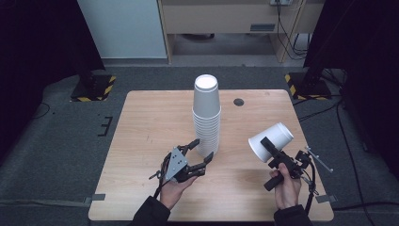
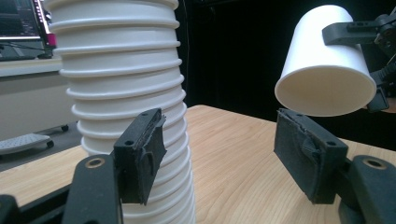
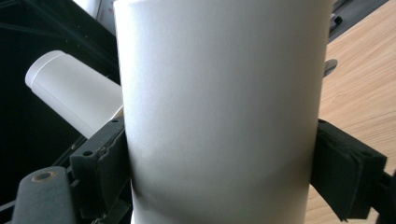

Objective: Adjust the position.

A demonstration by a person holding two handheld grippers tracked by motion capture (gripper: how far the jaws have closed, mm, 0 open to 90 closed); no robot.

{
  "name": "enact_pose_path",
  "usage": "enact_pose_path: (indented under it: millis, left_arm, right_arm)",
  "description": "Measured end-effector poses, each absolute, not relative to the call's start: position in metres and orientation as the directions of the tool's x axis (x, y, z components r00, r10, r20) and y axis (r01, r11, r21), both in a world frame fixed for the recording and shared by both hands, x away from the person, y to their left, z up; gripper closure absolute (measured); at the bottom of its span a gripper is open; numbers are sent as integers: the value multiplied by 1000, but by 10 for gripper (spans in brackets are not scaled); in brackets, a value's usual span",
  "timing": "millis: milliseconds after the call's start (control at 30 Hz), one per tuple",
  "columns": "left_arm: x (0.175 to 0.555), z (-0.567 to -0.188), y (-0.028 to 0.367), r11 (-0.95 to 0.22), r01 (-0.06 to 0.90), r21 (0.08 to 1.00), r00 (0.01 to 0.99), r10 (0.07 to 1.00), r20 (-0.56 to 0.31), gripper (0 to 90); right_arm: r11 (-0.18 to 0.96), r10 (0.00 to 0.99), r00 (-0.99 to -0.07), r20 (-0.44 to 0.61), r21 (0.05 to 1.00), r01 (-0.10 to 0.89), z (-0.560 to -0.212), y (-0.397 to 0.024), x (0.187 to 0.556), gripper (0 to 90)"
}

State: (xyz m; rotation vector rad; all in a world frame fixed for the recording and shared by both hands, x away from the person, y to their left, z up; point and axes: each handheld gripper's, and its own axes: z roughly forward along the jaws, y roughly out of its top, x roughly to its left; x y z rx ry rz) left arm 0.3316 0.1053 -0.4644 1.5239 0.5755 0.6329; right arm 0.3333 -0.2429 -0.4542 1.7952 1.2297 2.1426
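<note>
The cup (image 1: 272, 140) is in the right gripper (image 1: 271, 151), tilted above the table (image 1: 141, 122), with both jaws pressing its wall. It looks light and thin, so a hard squeeze may dent it; I think the middle of the wall is the safe place to hold. To the left, the left gripper (image 1: 202, 149) stands wide apart beside the stack (image 1: 206, 115), holding nothing.
</note>
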Motion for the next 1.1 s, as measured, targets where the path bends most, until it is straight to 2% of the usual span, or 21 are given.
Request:
enact_pose_path:
  millis: [1100]
  left_arm:
    - [351, -474, 57, 0, -21, 1000, 763, 646, 16, 332]
  right_arm:
    - [-755, 450, -252, 857, 516, 404, -462, -244, 333, 155]
